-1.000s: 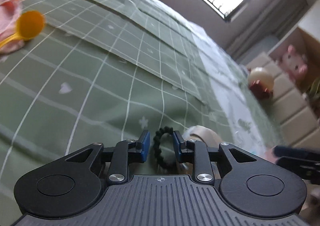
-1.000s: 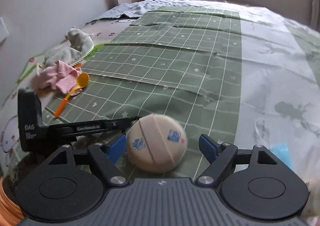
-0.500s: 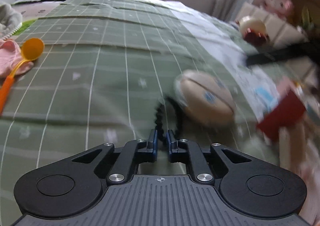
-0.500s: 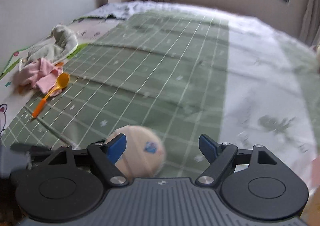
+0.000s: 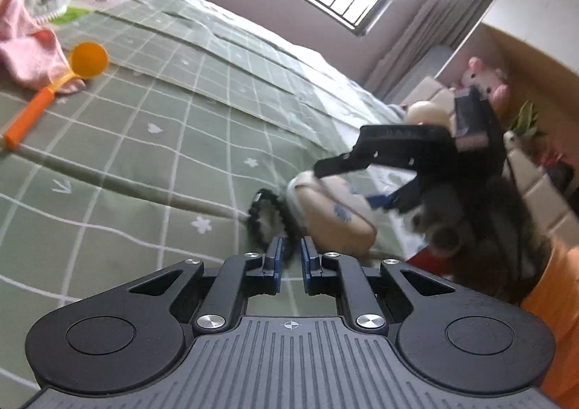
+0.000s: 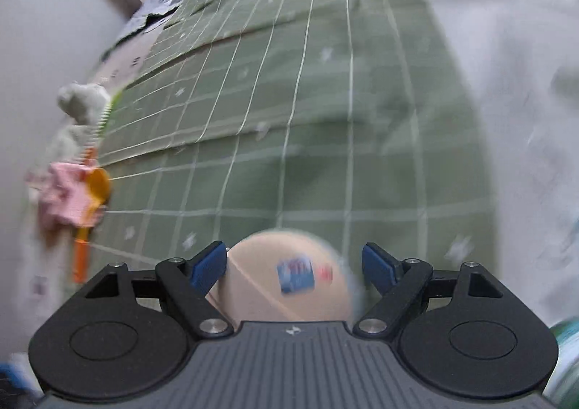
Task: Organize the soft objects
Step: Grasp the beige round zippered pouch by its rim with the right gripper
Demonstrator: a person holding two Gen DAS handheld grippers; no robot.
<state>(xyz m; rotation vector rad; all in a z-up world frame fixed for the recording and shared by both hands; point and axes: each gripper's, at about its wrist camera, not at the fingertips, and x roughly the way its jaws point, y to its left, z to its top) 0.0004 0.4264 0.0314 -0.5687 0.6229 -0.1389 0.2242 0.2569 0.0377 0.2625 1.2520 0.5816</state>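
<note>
now left gripper point(image 5: 289, 257) pinches black beaded bracelet point(image 5: 269, 217); right gripper point(image 6: 295, 264) spread around beige puff point(image 6: 286, 282).

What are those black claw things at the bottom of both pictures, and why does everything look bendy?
Those are grabbers that a person holds, one in each hand. A wide-eyed camera sits on each, which bends the picture. One picture looks along the left gripper: it is pinched shut on a black beaded bracelet lying on the green checked bed cover. The other looks along the right gripper: it is open around a round beige puff, not squeezing it. Farther off lie an orange spoon and a pink cloth.
</note>
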